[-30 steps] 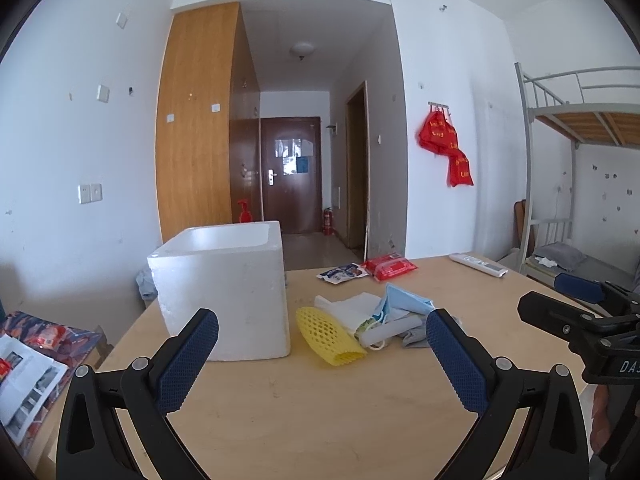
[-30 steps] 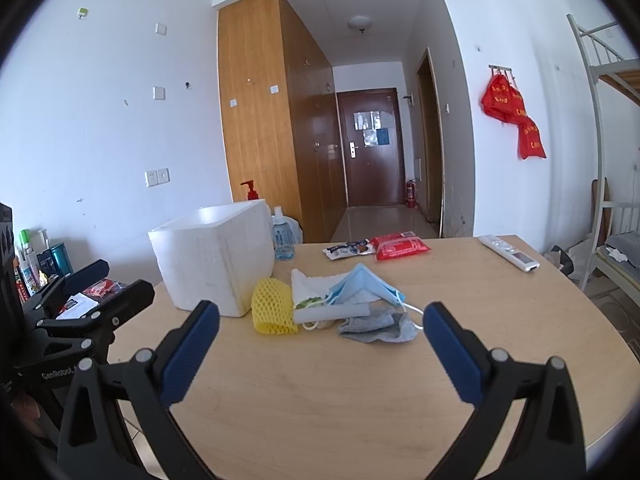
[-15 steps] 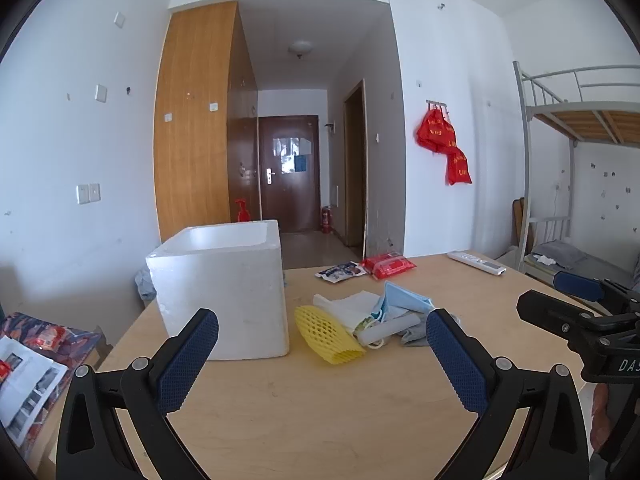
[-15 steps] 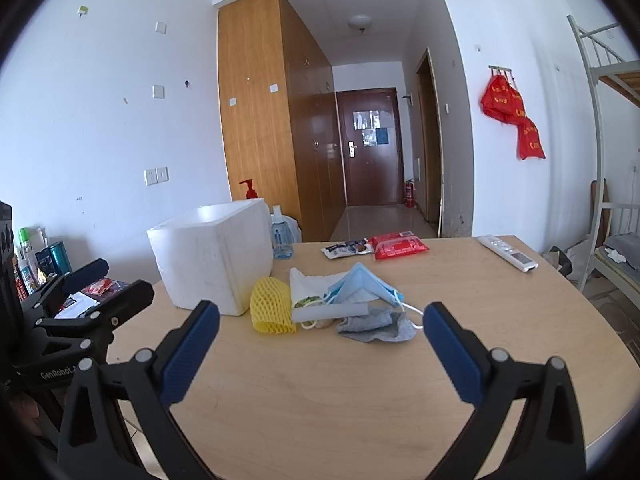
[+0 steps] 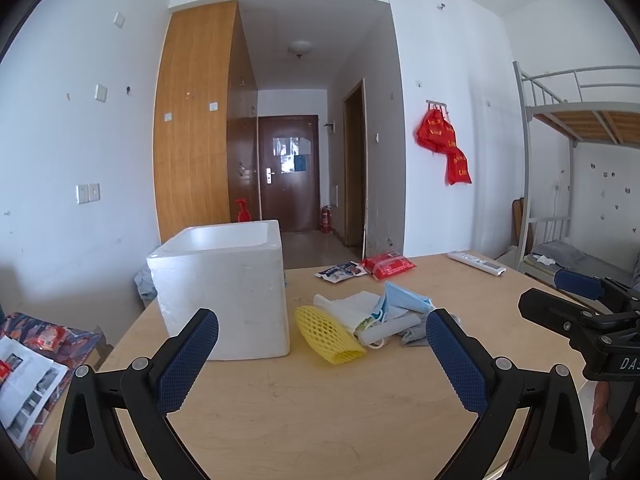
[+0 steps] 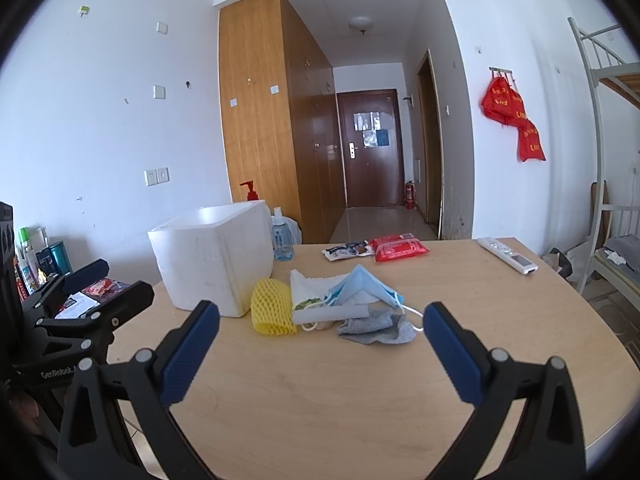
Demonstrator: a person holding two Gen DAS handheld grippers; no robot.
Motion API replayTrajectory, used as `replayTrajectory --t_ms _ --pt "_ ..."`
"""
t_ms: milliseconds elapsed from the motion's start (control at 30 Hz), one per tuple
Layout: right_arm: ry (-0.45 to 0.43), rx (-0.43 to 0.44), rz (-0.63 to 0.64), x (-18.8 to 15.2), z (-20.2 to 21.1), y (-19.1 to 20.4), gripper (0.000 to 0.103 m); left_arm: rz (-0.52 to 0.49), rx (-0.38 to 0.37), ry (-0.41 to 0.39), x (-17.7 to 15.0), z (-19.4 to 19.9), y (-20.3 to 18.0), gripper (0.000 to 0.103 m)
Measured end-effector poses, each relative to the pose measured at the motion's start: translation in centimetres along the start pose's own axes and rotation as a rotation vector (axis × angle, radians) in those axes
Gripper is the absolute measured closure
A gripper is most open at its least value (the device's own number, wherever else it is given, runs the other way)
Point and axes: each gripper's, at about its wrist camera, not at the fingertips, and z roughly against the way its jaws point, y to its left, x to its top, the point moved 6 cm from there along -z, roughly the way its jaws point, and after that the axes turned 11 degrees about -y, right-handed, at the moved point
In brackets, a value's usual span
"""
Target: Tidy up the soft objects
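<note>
A pile of soft things lies mid-table: a yellow foam net (image 5: 328,334) (image 6: 272,310), a white bag (image 5: 352,308) (image 6: 316,286), a blue face mask (image 5: 404,300) (image 6: 360,286), a white foam strip (image 6: 332,314) and a grey cloth (image 6: 376,328). A white foam box (image 5: 224,292) (image 6: 212,256) stands open-topped to their left. My left gripper (image 5: 320,356) is open and empty, short of the pile. My right gripper (image 6: 320,356) is open and empty, also short of the pile; it shows at the right of the left wrist view (image 5: 576,304).
A red wipes pack (image 6: 398,248), a snack packet (image 6: 346,250) and a white remote (image 6: 508,256) lie at the table's far side. A sanitizer bottle (image 6: 282,240) stands behind the box. Magazines (image 5: 28,360) lie left of the table; a bunk bed (image 5: 580,184) stands right.
Both grippers have stayed open and nearly still; the views shift only slightly.
</note>
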Motion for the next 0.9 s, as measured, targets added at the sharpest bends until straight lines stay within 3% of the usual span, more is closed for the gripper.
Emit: replayTrajectory --t_ms 900 --pt "0.001 -0.002 0.001 0.29 -0.02 0.0 0.0 0.0 -0.009 0.009 -0.1 -0.72 -0.13 0.0"
